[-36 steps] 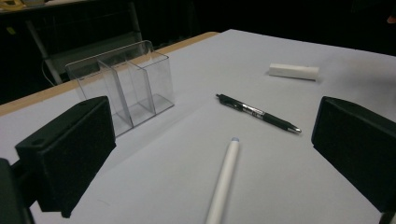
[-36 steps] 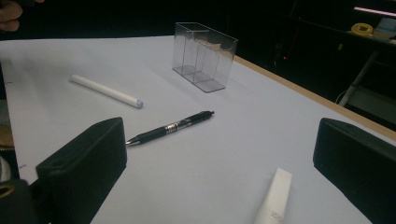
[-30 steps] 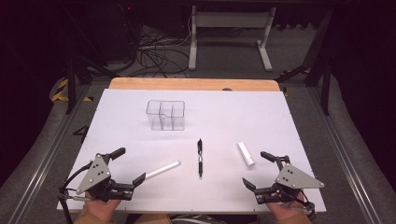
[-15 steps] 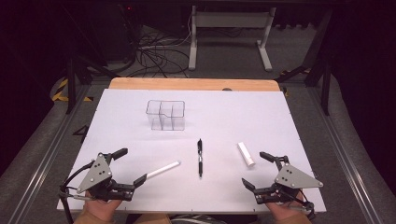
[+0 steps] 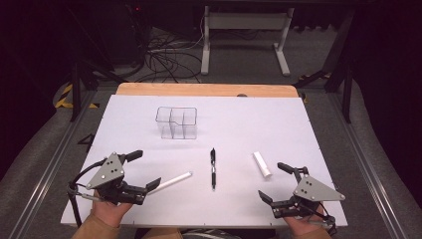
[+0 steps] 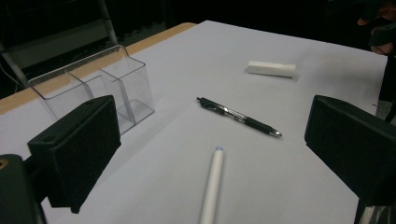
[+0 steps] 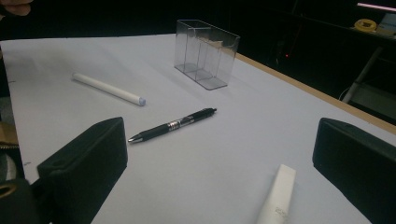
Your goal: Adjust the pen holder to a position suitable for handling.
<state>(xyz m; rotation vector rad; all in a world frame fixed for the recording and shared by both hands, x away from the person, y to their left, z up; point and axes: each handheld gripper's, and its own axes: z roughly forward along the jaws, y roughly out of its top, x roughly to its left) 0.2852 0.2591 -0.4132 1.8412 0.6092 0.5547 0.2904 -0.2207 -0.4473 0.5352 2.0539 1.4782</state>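
A clear plastic organiser (image 5: pixel 176 122) (image 6: pixel 95 91) (image 7: pixel 205 51) with several compartments stands on the white table top (image 5: pixel 239 124). Nearer the front lie a white marker (image 5: pixel 170 182) (image 6: pixel 211 186) (image 7: pixel 108 88), a black pen (image 5: pixel 212 168) (image 6: pixel 240 116) (image 7: pixel 173 125) and a short white stick (image 5: pixel 262 164) (image 6: pixel 272 68) (image 7: pixel 278 193). My left gripper (image 5: pixel 143 171) rests at the front left, open and holding nothing, its jaws beside the marker's near end. At the front right my right gripper (image 5: pixel 275 183) is open too, just in front of the white stick.
A wooden strip (image 5: pixel 204 89) runs along the table's far edge. Beyond it are cables (image 5: pixel 164 55) on the floor and a white frame's legs (image 5: pixel 244 40). Metal rails (image 5: pixel 47 164) run down both sides of the table.
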